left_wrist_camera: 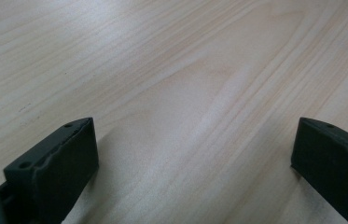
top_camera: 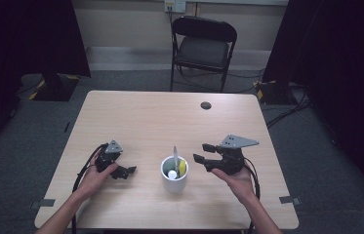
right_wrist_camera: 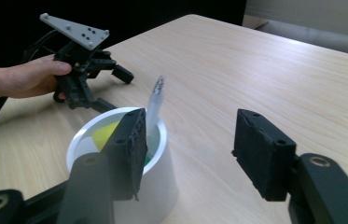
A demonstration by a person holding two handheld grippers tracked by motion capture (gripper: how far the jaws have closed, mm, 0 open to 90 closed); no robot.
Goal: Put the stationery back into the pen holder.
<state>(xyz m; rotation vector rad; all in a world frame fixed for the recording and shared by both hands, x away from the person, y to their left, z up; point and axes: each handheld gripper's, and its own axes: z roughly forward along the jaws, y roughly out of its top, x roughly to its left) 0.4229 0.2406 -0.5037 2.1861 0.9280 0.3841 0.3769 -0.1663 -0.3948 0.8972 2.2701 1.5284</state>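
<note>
Presently the white cup (top_camera: 174, 176) was seen standing upright on the table (top_camera: 135, 117), between the two hands and slightly nearer the person's edge. A whitish stick-like utensil (top_camera: 174, 157), a yellow item (top_camera: 182, 167) and something green (right_wrist_camera: 146, 160) low inside, too hidden to be identified, were noted in it. The right gripper (top_camera: 200, 152) was held just beside the cup, raised off the table, its jaws spread with nothing between them; in the right gripper view one jaw overlapped the cup's rim (right_wrist_camera: 115, 113) and the other stood over bare table. The left gripper (top_camera: 130, 171) was rested low on the table, well apart from the cup, jaws spread wide and empty.

The step was judged to be a reach for the utensil. It was judged best approached from above, jaws aligned either side of the shaft, above the rim, so that the cup would not be nudged or tipped. A steadying hold by the left gripper was considered prudent.
</note>
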